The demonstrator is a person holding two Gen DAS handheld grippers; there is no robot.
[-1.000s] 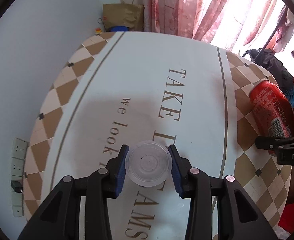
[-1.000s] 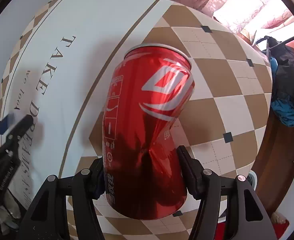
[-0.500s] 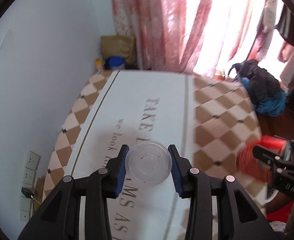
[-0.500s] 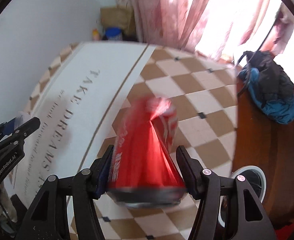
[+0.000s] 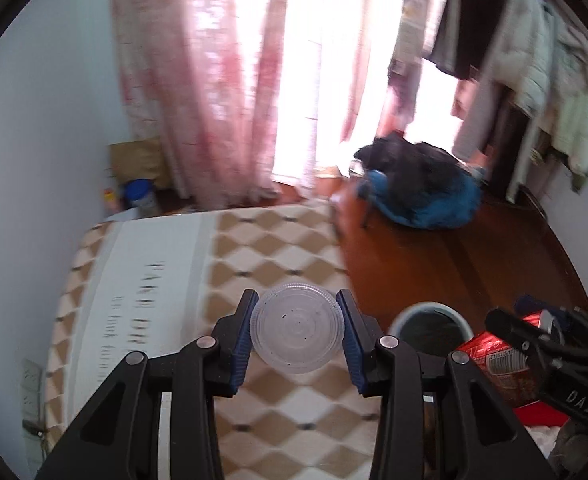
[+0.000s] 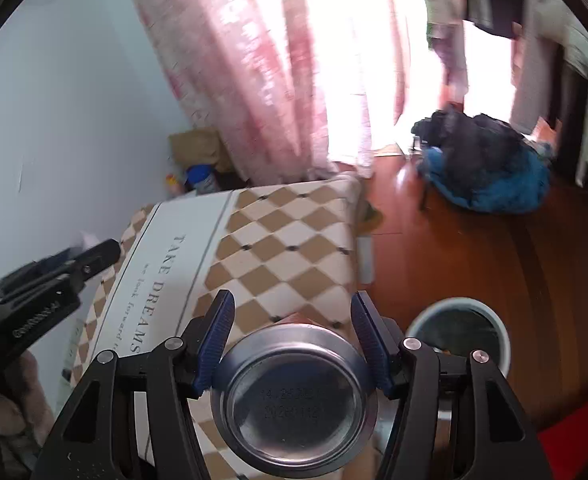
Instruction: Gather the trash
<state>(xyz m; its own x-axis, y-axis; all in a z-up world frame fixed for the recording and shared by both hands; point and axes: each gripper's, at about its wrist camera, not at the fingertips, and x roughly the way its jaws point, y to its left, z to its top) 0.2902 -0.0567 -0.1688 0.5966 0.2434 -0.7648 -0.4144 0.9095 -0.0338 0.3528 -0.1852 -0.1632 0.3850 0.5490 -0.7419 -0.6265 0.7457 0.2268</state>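
Observation:
A round clear plastic lid (image 5: 296, 334) is clamped flat between the blue pads of my left gripper (image 5: 296, 300), lifted above the checkered tablecloth (image 5: 278, 248). My right gripper (image 6: 294, 312) is shut on a dented red soda can (image 6: 294, 394), whose silver bottom faces the camera. In the left wrist view the red can (image 5: 498, 364) and the right gripper (image 5: 534, 320) show at the right edge. A round bin (image 5: 430, 312) with a pale rim and dark liner stands on the floor just right of the table; the right wrist view shows the bin (image 6: 458, 302) beside the can.
The table stands against a pale wall, with pink curtains (image 5: 222, 80) behind it. A blue and black heap of cloth (image 5: 422, 188) lies on the wooden floor (image 6: 494, 256). A paper bag and a blue-lidded jar (image 5: 138, 196) sit in the corner. Clothes hang at the far right.
Both grippers have risen and drawn back from the tabletop toward its right edge with their loads. The can has tipped bottom-first toward the camera, and the bin and floor have come into view.

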